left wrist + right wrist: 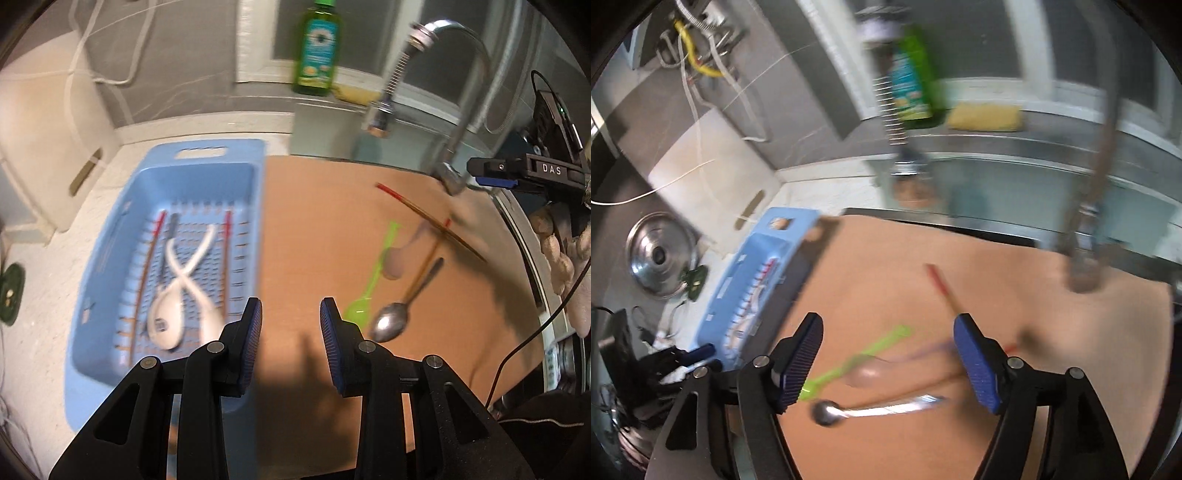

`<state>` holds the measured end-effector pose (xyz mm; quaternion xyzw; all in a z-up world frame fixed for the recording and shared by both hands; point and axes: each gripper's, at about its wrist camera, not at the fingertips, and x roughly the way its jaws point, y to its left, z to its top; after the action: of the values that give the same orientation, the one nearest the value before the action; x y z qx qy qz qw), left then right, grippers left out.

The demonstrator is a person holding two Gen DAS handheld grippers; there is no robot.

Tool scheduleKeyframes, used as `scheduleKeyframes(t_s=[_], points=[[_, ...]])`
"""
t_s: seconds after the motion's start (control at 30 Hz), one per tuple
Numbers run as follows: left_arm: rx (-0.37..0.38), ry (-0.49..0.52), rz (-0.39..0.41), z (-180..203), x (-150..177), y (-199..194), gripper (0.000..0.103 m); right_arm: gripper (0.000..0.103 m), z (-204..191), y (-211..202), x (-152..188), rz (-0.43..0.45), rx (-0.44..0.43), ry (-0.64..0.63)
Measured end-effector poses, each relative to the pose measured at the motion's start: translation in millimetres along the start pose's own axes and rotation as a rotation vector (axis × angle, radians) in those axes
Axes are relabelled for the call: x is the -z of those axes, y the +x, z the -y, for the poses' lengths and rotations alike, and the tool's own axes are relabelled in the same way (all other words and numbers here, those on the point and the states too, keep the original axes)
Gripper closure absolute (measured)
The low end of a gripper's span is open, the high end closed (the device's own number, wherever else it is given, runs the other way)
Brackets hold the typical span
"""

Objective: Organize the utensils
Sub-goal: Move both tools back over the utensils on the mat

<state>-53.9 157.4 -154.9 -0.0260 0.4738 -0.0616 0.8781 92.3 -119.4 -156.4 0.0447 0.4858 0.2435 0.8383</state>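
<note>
Step in hand: right tongs [888, 360] coming over the loose utensils on the brown surface [295, 229], by my read lining up the next pick for the blue basket [88, 266].
Right tongs: released, nothing between the pads (the view is blurred, so fine contact is hard to call).
Left tongs: [291, 332] parted, holding nothing, hovering at the basket's right edge.
Nearest target: metal spoon [871, 406] lies crosswise just beyond the right tongs, bowl to the left, with the green spoon [857, 363] just beyond it.
Doing it well: settle first, straddle the thin handle square-on, close low against the surface.
Already sorted: white spoons [184, 280] crossed in the basket, far left of the loose ones.
</note>
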Motion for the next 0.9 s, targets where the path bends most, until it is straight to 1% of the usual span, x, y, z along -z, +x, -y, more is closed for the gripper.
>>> scheduleKeyframes(t_s=[0.13, 0.23, 0.33, 0.43, 0.57, 0.63, 0.7, 0.83, 0.9], points=[[0.039, 0.046, -0.013, 24.9, -3.7, 11.6, 0.072, 0.032, 31.4, -10.1, 14.3, 0.005, 0.061, 0.028], [0.061, 0.073, -0.024, 41.9, -6.8, 21.7, 0.072, 0.032, 47.9, -13.7, 27.0, 0.001, 0.101, 0.049], [0.076, 0.108, -0.039, 56.9, -12.7, 30.8, 0.072, 0.032, 63.7, -12.5, 36.2, -0.03, 0.109, 0.092], [0.08, 0.154, -0.045, 69.0, -21.2, 40.1, 0.072, 0.032, 70.3, -10.7, 40.3, -0.042, 0.121, 0.104], [0.084, 0.173, -0.07, 72.6, -29.2, 55.9, 0.072, 0.032, 67.8, -3.4, 40.0, -0.062, 0.13, 0.079], [0.085, 0.189, -0.095, 73.3, -30.6, 64.5, 0.072, 0.035, 65.0, 3.2, 37.6, -0.083, 0.114, 0.068], [0.08, 0.214, -0.124, 75.3, -30.3, 71.5, 0.072, 0.04, 61.7, 10.5, 33.7, -0.106, 0.109, 0.046], [0.078, 0.277, -0.178, 80.3, -28.6, 82.0, 0.072, 0.048, 55.0, 27.8, 24.4, -0.156, 0.098, 0.007], [0.083, 0.279, -0.201, 78.9, -30.1, 88.5, 0.072, 0.056, 52.6, 38.9, 20.0, -0.19, 0.085, -0.007]])
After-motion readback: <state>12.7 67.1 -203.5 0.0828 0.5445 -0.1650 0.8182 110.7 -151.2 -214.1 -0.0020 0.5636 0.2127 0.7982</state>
